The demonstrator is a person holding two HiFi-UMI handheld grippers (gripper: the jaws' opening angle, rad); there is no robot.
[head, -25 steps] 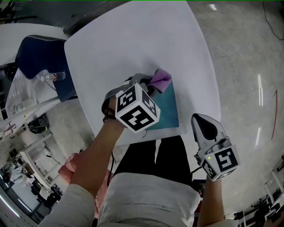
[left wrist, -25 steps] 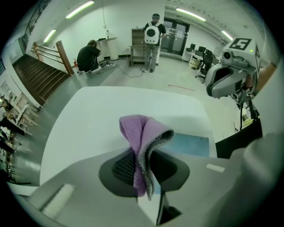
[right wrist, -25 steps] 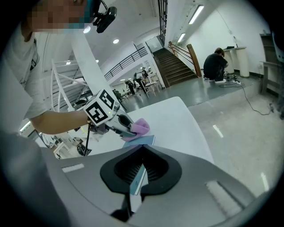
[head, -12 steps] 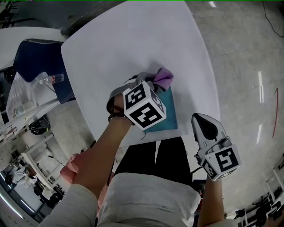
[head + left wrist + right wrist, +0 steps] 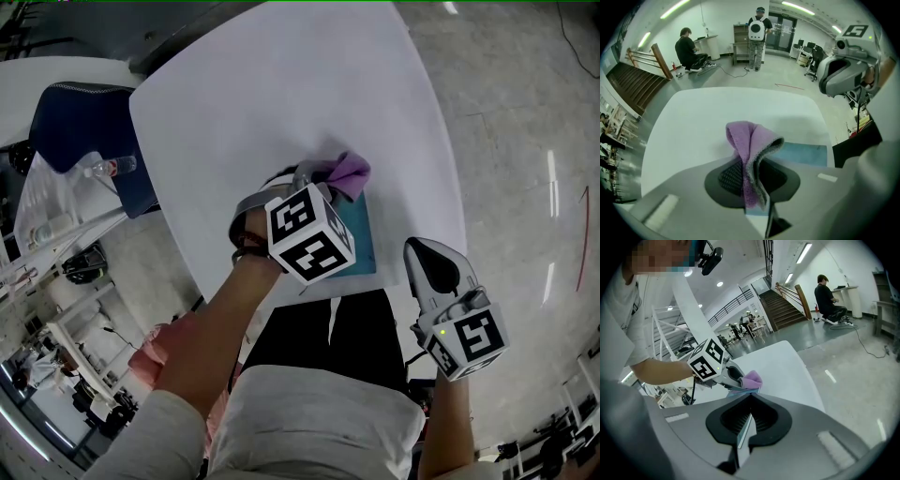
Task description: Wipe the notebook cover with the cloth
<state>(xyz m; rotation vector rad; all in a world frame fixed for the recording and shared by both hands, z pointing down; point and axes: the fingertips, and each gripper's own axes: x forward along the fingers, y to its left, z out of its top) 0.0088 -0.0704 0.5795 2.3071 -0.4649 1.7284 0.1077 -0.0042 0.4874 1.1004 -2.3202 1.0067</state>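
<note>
Two jaws of my left gripper clench the purple cloth over the teal notebook lying just beneath them, while my right gripper hangs closed and empty, well apart.

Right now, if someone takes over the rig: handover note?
Left gripper: shut on the cloth, at the far end of the notebook; contact unclear.
Right gripper: shut, empty, off the table to the right.
Notebook: flat at the table's near edge.
Done: cloth grasped.
Left: wipe the cover; how much is already wiped doesn't show.
</note>
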